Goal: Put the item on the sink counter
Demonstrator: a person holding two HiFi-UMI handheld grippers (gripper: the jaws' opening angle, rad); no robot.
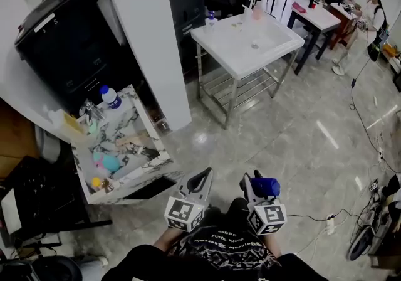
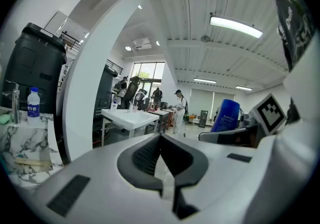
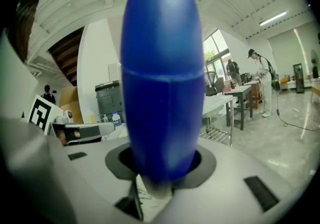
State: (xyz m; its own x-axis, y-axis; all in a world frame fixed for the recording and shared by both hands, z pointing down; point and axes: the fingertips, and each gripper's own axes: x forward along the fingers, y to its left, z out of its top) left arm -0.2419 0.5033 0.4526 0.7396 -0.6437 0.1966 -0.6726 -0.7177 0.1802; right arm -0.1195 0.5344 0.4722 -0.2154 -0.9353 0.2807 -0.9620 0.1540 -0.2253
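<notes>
Glossy grey stone floor (image 1: 282,142) of an open workroom, with a white sink surface on a metal frame (image 1: 216,36) well ahead and a marble-patterned sink surface (image 1: 148,130) crowded with small items nearer on the left. Task's thing is a blue smooth-walled plastic bottle (image 3: 162,78), rounded at the far end, faint pale print on its side in the left gripper view, a paler narrow end down at the jaws. It sits low over the floor, close to the person's body, well apart from both sinks. Right gripper (image 3: 160,170) has its jaws clenched on the bottle's lower end, with the body sticking out forward along the jaws. Left gripper (image 2: 160,139) is beside it, jaws closed together on nothing. Judgement: bottle looks light and fairly stiff, but the wall is slick and curved, so it may pivot or slip in a low grip. A hold nearer mid-body would be steadier; squeeze moderately, since thin plastic may dent. Not fragile. Which sink is the target cannot be told. Set it down base-first on bare rim, since the round end would roll.
</notes>
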